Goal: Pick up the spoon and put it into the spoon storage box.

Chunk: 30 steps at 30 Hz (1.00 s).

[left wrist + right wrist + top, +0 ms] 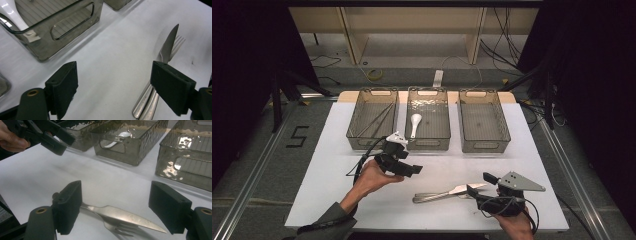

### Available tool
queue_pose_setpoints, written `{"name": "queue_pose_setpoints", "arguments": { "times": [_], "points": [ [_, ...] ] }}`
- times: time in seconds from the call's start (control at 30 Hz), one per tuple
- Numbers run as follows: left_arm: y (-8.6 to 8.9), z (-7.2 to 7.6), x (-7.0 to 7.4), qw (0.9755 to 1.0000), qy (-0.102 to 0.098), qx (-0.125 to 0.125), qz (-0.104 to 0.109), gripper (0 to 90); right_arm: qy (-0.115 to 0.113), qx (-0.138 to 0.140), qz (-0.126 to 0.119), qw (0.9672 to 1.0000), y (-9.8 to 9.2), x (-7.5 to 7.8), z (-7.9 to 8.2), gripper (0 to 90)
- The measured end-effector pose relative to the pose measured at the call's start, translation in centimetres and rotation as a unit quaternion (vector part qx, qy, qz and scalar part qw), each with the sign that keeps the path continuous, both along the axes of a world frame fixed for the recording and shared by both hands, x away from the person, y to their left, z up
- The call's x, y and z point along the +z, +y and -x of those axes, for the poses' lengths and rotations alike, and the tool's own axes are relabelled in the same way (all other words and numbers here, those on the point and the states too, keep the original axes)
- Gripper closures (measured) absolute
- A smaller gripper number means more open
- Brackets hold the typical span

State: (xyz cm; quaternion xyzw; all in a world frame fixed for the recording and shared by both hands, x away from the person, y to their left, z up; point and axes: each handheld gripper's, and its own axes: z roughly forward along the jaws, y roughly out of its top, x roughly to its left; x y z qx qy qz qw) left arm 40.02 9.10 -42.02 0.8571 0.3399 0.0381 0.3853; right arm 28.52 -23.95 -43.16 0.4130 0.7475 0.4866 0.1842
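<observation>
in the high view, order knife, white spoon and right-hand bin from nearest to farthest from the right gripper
1. knife: on the table just left of the right gripper.
2. right-hand bin: empty, beyond the gripper.
3. white spoon: in the middle bin, farthest.

Open tabletop (337,195) before three bins (428,120)

The only readable mark is a black number "5" (298,136) on the grey floor (252,165) to the left of the table (327,200). No other writing, label or brand can be read on anything else.
</observation>
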Motion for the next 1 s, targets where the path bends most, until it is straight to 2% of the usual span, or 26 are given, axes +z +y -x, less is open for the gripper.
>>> {"name": "queue_pose_setpoints", "arguments": {
  "times": [0.23,0.37,0.5,0.6,1.0],
  "points": [
    [-0.9,1.0,0.0,0.9999,0.004,-0.016,0.003,20.7,0.0,0.0,0.002,1.0,0.0,0.0,0.0,27.7],
    [-1.5,1.6,-0.1,0.9995,0.004,-0.03,-0.009,20.0,-0.001,0.0,0.001,1.0,0.0,0.0,0.0,27.7],
    [-2.0,1.9,-0.3,0.9993,0.007,-0.036,-0.009,19.8,0.0,0.0,-0.001,1.0,-0.1,0.0,0.0,27.7],
    [-2.2,2.2,-0.4,0.9988,0.006,-0.044,-0.018,19.8,0.001,-0.001,-0.001,1.0,-0.1,0.0,-0.1,27.7],
    [-2.9,3.0,-1.0,0.998,0.009,-0.056,-0.028,19.0,0.001,0.0,-0.005,1.0,-0.3,0.0,-0.1,27.6]
  ]
}}
